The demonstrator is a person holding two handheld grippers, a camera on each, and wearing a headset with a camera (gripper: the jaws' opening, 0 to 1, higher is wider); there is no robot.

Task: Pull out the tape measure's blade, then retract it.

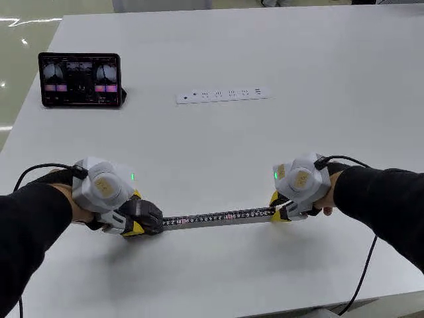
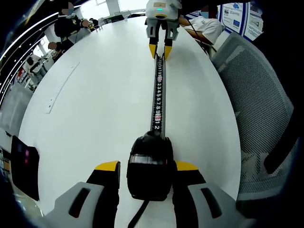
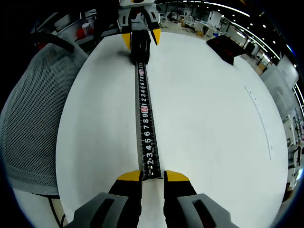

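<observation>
Both tongs held tight: left gripper on the tape measure's case, right gripper pinching the end of the blade, which lay stretched along the table between them, case leftward.

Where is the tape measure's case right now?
Head view, lower left: the black case sits clamped in the left tongs, its blade running rightward.

Present were one tape measure, one tablet, one power strip, one table and two grippers: left gripper, right gripper.
</observation>
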